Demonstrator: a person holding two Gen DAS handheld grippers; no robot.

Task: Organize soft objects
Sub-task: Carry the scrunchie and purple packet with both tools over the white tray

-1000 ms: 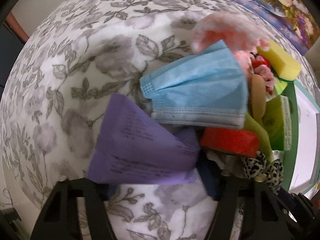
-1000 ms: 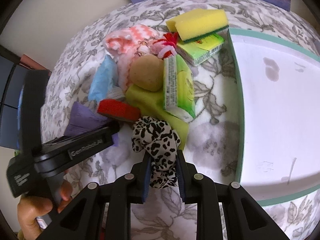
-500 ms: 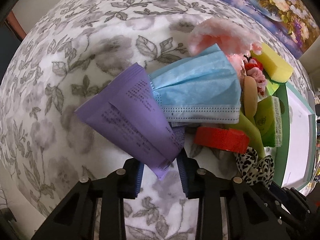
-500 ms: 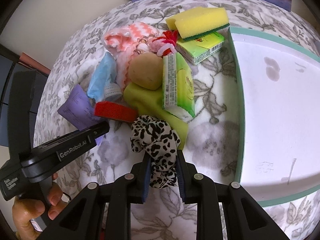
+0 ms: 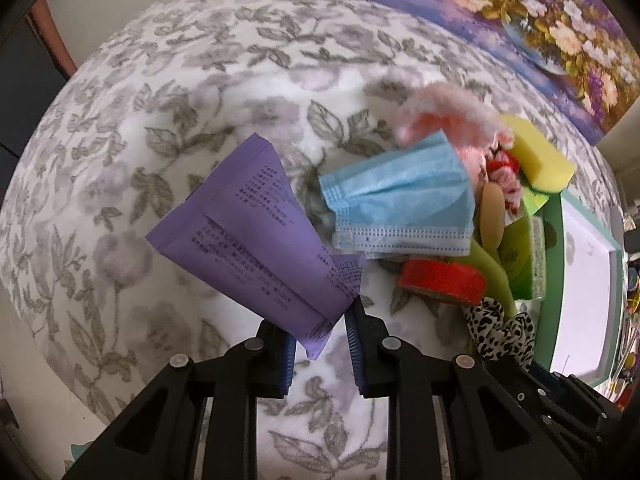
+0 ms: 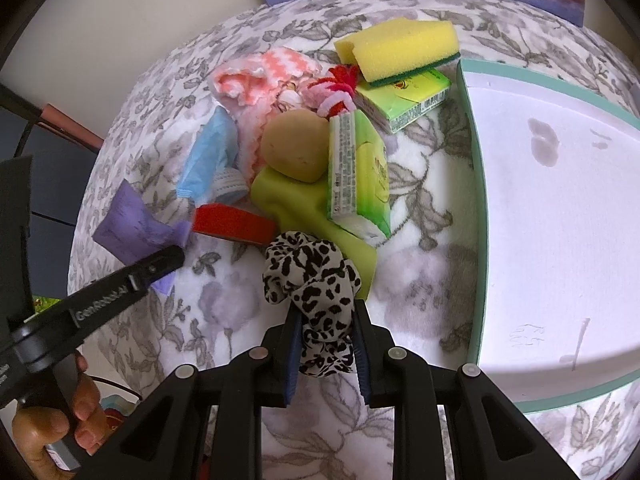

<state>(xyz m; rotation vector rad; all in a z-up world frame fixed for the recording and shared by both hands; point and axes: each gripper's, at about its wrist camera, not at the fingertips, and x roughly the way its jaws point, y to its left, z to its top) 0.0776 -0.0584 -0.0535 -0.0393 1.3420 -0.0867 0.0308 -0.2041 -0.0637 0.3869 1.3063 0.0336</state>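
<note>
My left gripper (image 5: 320, 344) has its jaws closing on the lower corner of a purple packet (image 5: 248, 248), which hangs tilted just above the floral cloth (image 5: 160, 100). In the right wrist view the same packet (image 6: 128, 224) sits at the left beside the soft pile. My right gripper (image 6: 325, 344) is shut on a leopard-print scrunchie (image 6: 312, 276), which rests against a lime green cloth (image 6: 296, 204). The pile also holds a blue face mask (image 5: 400, 200), a red sponge (image 5: 440, 280), a tan puff (image 6: 296, 148), a green tissue pack (image 6: 360, 168), a pink knit cloth (image 6: 260, 76) and a yellow sponge (image 6: 400, 48).
A white tray with a teal rim (image 6: 476, 200) lies to the right of the pile. A flower painting (image 5: 520, 20) leans at the back. A green box (image 6: 408, 100) lies under the yellow sponge. A hand (image 6: 52, 420) grips the left tool at the lower left.
The left jaws closed from wide apart onto the purple packet's corner and lifted it away from the blue mask. The right gripper and the scrunchie have not moved.
</note>
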